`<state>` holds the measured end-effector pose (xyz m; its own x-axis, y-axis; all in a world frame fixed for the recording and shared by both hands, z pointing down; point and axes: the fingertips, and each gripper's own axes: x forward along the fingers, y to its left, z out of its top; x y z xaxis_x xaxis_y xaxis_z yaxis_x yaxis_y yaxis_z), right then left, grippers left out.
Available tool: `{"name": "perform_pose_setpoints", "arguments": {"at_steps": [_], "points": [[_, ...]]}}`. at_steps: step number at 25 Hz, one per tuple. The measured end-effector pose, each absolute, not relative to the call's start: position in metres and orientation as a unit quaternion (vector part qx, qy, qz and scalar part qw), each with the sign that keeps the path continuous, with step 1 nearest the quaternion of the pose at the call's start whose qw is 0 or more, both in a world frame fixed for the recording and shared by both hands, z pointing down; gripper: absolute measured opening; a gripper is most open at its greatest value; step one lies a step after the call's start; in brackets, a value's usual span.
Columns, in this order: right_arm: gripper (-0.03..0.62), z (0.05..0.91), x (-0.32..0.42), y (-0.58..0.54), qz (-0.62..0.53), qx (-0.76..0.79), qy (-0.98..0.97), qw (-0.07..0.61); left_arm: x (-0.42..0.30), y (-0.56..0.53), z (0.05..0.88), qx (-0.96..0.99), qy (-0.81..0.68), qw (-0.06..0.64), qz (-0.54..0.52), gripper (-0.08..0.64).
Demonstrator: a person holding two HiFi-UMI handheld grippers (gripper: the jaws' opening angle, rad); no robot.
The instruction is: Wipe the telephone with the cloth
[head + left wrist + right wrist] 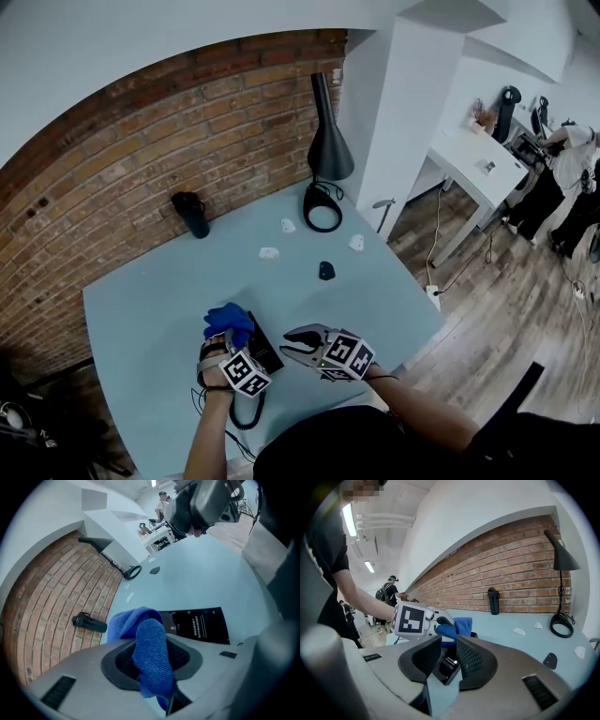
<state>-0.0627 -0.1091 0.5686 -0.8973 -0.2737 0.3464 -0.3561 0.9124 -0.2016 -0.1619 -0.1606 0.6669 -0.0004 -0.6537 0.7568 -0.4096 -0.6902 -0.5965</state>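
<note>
There are 2 hand-held grippers, 1 cloth and 1 telephone. The left hand-held gripper [223,345] is clamped on the blue cloth [150,653]. One fold is pinched between its jaws and the rest bunches up past the tips. The right hand-held gripper [298,343] has its jaws apart with nothing gripped. The telephone [199,625] shows through the gap, and I cannot tell whether either jaw touches it.

The telephone is a flat black slab with small white print, lying face up on the pale blue table [375,300], close to the near edge and directly in front of the person. It sits between the 2 hand-held grippers, with the cloth just beside its far left end. In the head view its long axis runs from near right to far left, angled toward the brick wall.

Farther back on the table stand 1 black lamp [328,141] with a ring base and 1 black bottle [192,216] by the wall. There are also 3 small white pieces [288,225] [269,253] [356,243] and 1 small black piece [325,271]. 1 black cable [246,417] loops at the near edge by the left wrist.

A broad bare stretch of table lies between the telephone and those small pieces, and the left side of the table is bare too. The table's right edge is near the right hand-held gripper.
</note>
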Motion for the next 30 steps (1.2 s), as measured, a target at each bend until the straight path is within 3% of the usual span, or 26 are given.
{"name": "perform_pose_setpoints", "arguments": {"at_steps": [18,30], "points": [[0.112,0.583,-0.062,-0.106,0.146,0.168,-0.962,0.157,-0.156,-0.169,0.668,-0.708,0.37,0.039,-0.6,0.143],[0.111,0.578,-0.06,-0.104,0.147,0.165,-0.963,0.157,-0.149,-0.161,0.675,-0.688,0.354,0.093,-0.627,0.143]]}}
